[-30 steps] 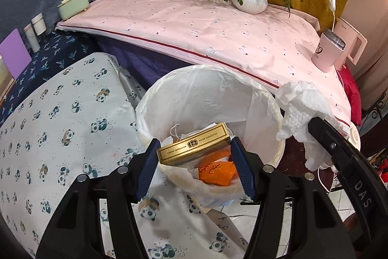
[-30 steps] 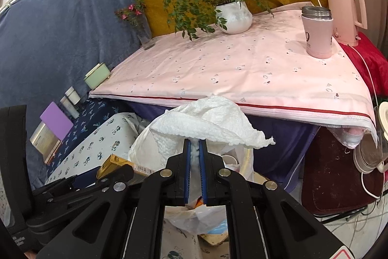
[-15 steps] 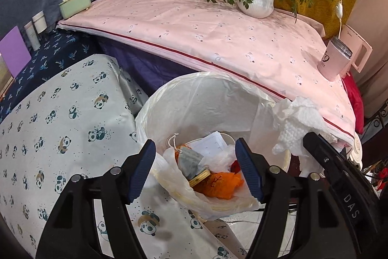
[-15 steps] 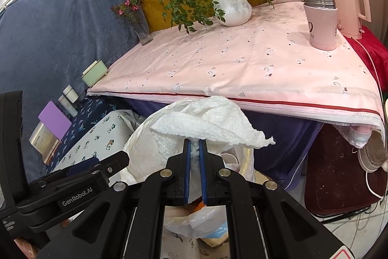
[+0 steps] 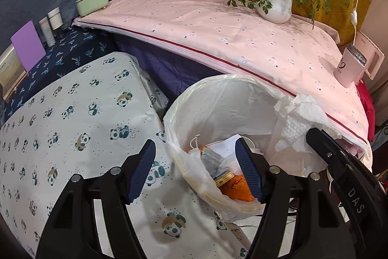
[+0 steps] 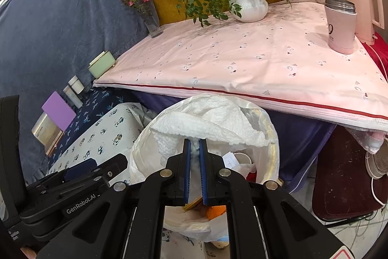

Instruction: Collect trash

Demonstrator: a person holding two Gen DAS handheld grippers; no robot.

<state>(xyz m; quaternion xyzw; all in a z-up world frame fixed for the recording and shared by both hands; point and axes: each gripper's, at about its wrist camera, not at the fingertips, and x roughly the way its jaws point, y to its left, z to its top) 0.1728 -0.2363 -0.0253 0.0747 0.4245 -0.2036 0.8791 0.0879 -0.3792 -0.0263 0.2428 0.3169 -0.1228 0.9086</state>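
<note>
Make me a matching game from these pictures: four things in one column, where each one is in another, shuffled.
1. crumpled white paper towel
2. gold cigarette box
3. pink insulated mug
4. white ribbed plant pot

A. at the back of the pink-covered table
B. inside the bag-lined bin
C. clamped in the right gripper
D. beside the kettle

Pairs: 1-C, 2-B, 3-D, 4-A
</note>
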